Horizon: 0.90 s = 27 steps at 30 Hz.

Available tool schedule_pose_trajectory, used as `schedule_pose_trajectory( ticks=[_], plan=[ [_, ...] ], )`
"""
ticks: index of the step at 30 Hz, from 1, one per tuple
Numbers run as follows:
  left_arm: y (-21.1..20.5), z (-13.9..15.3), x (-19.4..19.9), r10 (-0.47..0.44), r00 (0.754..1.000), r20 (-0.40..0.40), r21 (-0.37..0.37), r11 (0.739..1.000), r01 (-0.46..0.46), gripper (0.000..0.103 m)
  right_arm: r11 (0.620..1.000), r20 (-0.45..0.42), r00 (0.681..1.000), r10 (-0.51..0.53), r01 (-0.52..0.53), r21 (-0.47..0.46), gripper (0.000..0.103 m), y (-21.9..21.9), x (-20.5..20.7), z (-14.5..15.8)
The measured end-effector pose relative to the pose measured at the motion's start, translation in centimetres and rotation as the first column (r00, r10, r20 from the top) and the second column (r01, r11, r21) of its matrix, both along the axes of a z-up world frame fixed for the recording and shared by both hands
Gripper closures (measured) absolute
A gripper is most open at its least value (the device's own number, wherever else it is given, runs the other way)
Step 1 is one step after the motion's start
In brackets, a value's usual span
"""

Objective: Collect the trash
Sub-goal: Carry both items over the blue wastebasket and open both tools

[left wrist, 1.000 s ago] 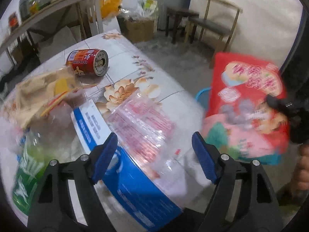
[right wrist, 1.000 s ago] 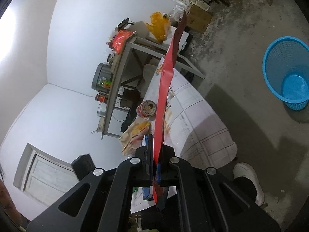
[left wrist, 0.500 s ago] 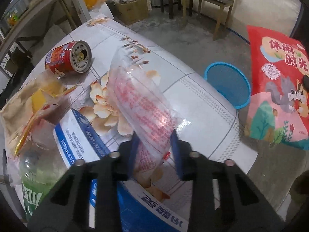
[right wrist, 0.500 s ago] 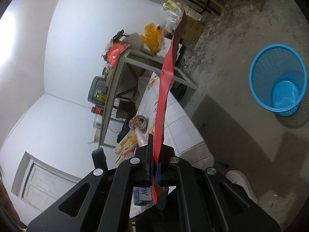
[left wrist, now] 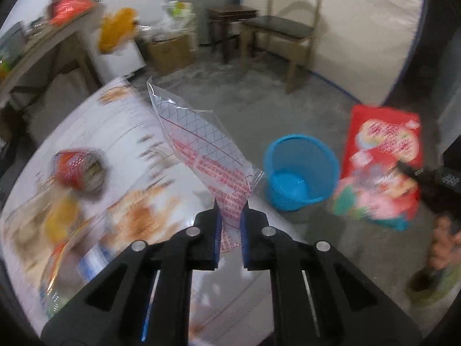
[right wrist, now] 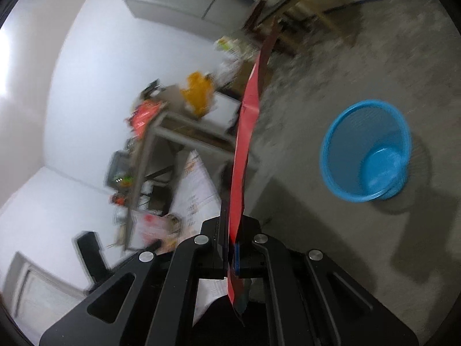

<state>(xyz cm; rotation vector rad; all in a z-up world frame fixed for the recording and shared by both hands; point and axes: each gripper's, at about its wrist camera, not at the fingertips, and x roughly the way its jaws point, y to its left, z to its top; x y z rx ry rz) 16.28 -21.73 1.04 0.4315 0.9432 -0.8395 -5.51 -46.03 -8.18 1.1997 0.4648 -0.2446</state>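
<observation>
My left gripper point(left wrist: 230, 216) is shut on a clear plastic bag with red print point(left wrist: 201, 147) and holds it up above the table's edge. My right gripper point(right wrist: 232, 230) is shut on a red snack bag point(right wrist: 245, 132), seen edge-on; the bag also shows in the left wrist view point(left wrist: 383, 164), to the right of the basket. A blue mesh waste basket point(left wrist: 299, 173) stands on the floor beyond the table; it also shows in the right wrist view point(right wrist: 368, 150), right of the snack bag. It looks empty.
On the flowered table point(left wrist: 124, 132) lie a red can point(left wrist: 77, 170), a yellowish wrapper point(left wrist: 57, 219) and more blurred litter. A wooden chair point(left wrist: 288, 31), a cardboard box point(left wrist: 170, 52) and a cluttered side table point(left wrist: 43, 43) stand on the grey floor behind.
My left gripper closed on the clear bag and lifted it off the table, swinging toward the basket. My right gripper carried the red snack bag closer to the basket.
</observation>
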Motion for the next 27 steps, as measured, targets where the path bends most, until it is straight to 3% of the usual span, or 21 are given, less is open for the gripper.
schedule_pose_trajectory(
  ticks=[3,6,11,12,13,14,15,16,18,21,24,27],
  plan=[
    [-5.2,-1.0,0.7,-0.074,0.993,-0.097,-0.006,0.997,0.074,0.093,0.999,-0.088,0.995,-0.041,0.041,-0.003,0.100,-1.5,0.1,-1.7],
    [-11.8,-4.4,0.8,-0.145,0.971,-0.189,0.045,0.987,0.156,0.093,0.997,-0.158,0.985,-0.074,0.074,-0.006,0.100,-3.0,0.8,-3.8],
    [-19.4,-9.8,0.6,-0.196,0.959,-0.205,0.137,0.964,0.226,0.088,0.994,-0.234,0.967,-0.096,0.107,0.033,0.100,-6.1,2.7,-7.9],
    [-20.5,-10.6,0.5,-0.198,0.959,-0.204,0.139,0.964,0.229,0.083,0.993,-0.244,0.965,-0.100,0.111,0.031,0.096,-6.8,3.4,-8.8],
    [-21.5,-11.4,0.7,-0.196,0.960,-0.199,0.142,0.964,0.226,0.071,0.994,-0.255,0.962,-0.095,0.106,0.029,0.096,-7.4,4.0,-9.5],
    [-22.6,-12.4,0.6,-0.187,0.965,-0.185,0.153,0.964,0.216,0.049,0.994,-0.273,0.957,-0.095,0.108,0.033,0.096,-8.1,4.6,-10.3],
    [-23.4,-13.2,1.0,-0.168,0.973,-0.161,0.172,0.966,0.195,0.042,0.993,-0.293,0.951,-0.094,0.111,0.041,0.094,-9.0,5.1,-11.3],
    [-23.9,-13.9,1.0,-0.142,0.981,-0.132,0.189,0.968,0.166,0.034,0.992,-0.322,0.943,-0.089,0.113,0.054,0.083,-10.0,5.7,-12.5],
    [-24.6,-14.8,1.3,-0.098,0.989,-0.113,0.202,0.972,0.119,0.030,0.989,-0.378,0.921,-0.097,0.133,0.070,0.070,-10.8,5.8,-14.1],
    [-23.5,-14.4,2.6,-0.054,0.985,-0.163,0.176,0.981,0.083,0.026,0.984,-0.392,0.914,-0.109,0.156,0.089,0.069,-11.1,5.5,-15.4],
    [-22.3,-13.2,3.2,-0.089,0.981,-0.172,0.138,0.984,0.113,0.024,0.984,-0.383,0.916,-0.122,0.162,0.074,0.061,-10.5,4.7,-15.0],
    [-20.2,-11.0,3.3,-0.101,0.981,-0.167,0.107,0.987,0.120,0.024,0.985,-0.379,0.917,-0.125,0.161,0.063,0.061,-9.8,3.5,-14.7]
  ],
)
